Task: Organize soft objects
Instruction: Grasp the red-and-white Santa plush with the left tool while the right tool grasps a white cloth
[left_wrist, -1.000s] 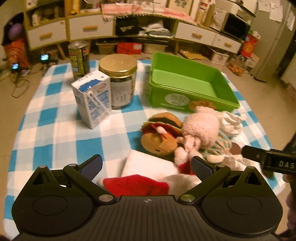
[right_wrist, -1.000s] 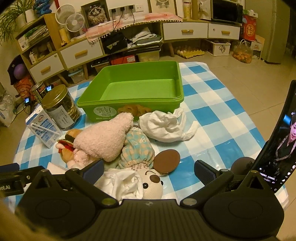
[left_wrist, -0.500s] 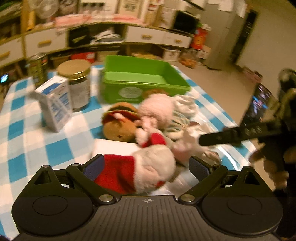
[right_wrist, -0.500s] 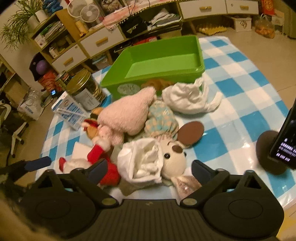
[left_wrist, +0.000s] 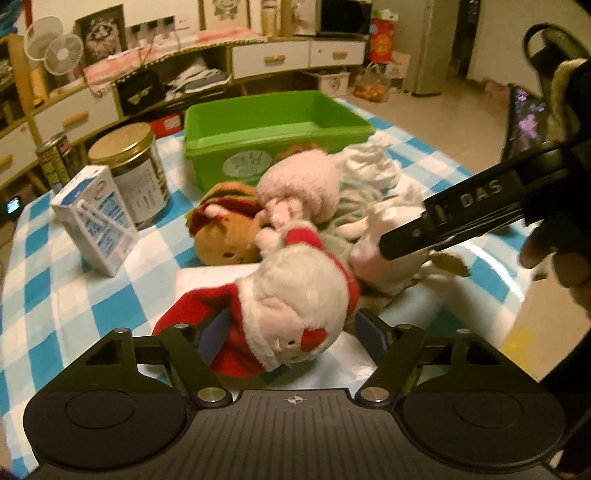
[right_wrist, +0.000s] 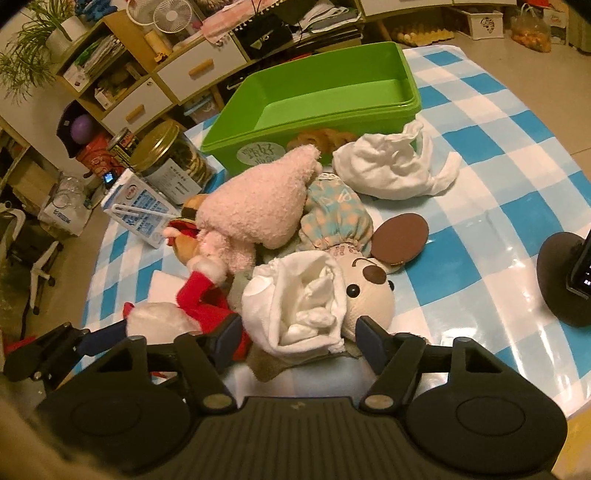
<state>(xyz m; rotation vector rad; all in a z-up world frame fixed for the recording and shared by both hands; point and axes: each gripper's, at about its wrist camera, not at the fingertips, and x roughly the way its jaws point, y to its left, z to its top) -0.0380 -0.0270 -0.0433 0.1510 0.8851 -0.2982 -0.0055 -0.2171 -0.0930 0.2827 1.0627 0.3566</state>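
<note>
Ahead of the fingers and off to their left, we see a blue-and-white milk carton (left_wrist: 94, 221) with a straw taped to its side, standing on a blue-and-white checked tablecloth (left_wrist: 44, 295). Just behind the carton stands a glass jar with a gold lid (left_wrist: 127, 173), and beside that jar, further left, a printed tin can (left_wrist: 55, 158). Far beyond the fingertips, white drawer cabinets with wooden handles (left_wrist: 273, 61) line the wall, with two small desk fans (left_wrist: 55, 50) on top. To the right of the fingers, a phone on a round black stand (right_wrist: 569, 273) sits at the cloth's edge.
</note>
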